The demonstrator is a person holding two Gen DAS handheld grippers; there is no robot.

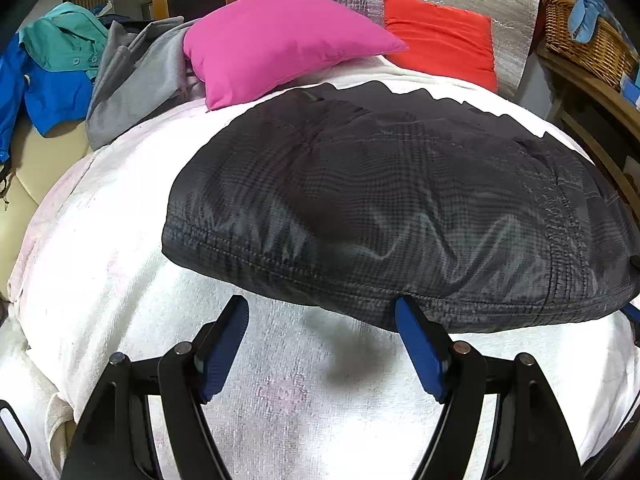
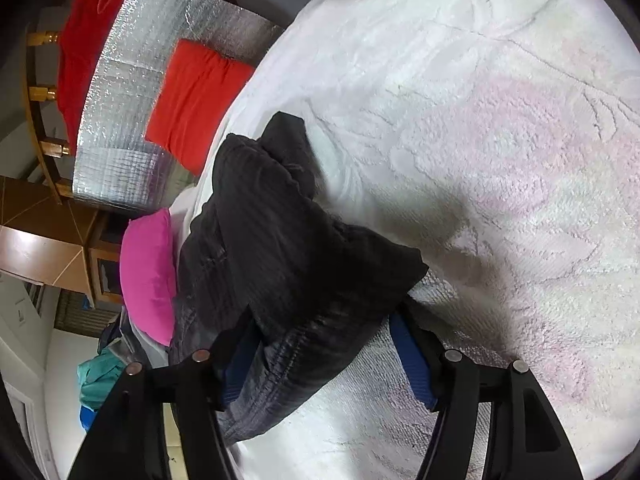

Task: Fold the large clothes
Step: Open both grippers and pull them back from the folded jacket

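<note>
Lying between right hand-held gripper (image 2: 320, 344) spread jaws, dark jacket (image 2: 288, 256) hem

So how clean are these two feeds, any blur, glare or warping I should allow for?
Left wrist: sharp, heavy fisheye bulge, dark shadow on the towel between the left hand-held gripper fingers. Right wrist: rolled sideways, jacket soft and dim, foil sheet glinting, towel pale and washed out.
</note>
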